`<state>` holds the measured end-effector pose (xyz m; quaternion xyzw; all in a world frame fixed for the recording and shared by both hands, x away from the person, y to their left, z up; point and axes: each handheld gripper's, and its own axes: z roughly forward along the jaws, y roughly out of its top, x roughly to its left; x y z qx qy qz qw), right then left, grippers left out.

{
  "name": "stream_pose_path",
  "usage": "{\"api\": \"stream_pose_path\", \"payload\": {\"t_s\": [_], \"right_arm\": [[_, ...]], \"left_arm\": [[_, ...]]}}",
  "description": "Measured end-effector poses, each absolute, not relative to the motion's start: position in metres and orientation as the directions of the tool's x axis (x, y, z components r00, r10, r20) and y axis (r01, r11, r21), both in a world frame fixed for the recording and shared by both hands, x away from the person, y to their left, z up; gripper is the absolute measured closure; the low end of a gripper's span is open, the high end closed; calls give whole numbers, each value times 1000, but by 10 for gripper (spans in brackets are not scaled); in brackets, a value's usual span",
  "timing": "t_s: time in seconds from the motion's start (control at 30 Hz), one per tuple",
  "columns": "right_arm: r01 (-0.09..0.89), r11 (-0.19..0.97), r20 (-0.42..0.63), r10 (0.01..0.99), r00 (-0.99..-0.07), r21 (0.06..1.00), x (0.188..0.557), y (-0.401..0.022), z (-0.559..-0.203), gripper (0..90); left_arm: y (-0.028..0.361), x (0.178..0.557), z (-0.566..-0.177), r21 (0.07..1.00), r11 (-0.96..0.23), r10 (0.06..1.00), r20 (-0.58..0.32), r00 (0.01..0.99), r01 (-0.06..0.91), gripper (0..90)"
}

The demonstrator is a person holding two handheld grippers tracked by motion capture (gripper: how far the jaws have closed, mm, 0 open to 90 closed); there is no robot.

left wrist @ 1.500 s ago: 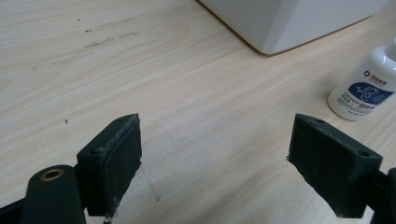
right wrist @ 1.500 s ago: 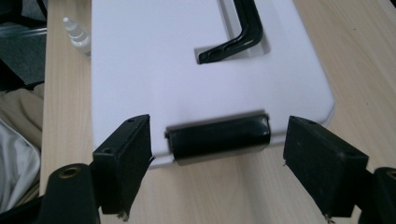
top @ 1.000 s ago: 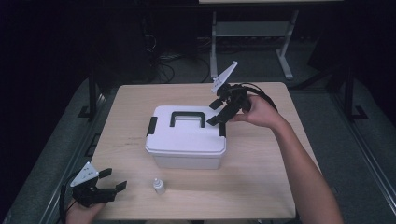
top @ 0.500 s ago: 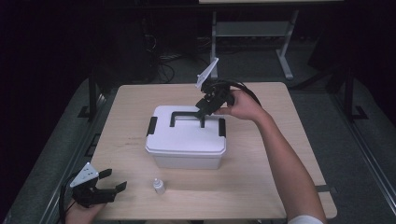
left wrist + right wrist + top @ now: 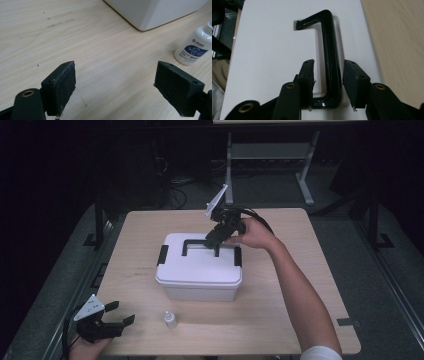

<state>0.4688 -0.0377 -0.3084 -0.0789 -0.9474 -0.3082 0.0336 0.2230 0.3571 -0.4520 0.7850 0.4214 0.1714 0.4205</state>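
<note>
White plastic box (image 5: 199,269), lid on, black handle (image 5: 329,50) lying flat on the lid, sits mid-bench (image 5: 310,285). Right tool (image 5: 217,239) is over the box's far right part; its jaws straddle the handle bar and have just been closing, pads not yet pressing on it. Left tool (image 5: 121,320) rests well off the box's near left corner, spread wide and holding nothing. Small white bottle (image 5: 193,47) stands just before the box; its blue label print is too small to read.
</note>
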Motion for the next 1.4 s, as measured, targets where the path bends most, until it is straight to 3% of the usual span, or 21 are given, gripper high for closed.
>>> {"api": "stream_pose_path", "payload": {"t_s": [0.33, 0.5, 1.4], "right_arm": [[145, 793, 92, 112, -989, 592, 455, -39, -294, 640], [103, 802, 91, 60, -994, 589, 441, -36, -284, 710], [68, 824, 82, 26, -996, 563, 435, -17, -290, 808]], "left_arm": [[358, 222, -451, 805, -294, 806, -81, 586, 516, 172], [357, 222, -451, 803, -295, 806, -83, 587, 518, 171], [356, 223, -452, 799, -303, 804, -79, 589, 520, 172]]}}
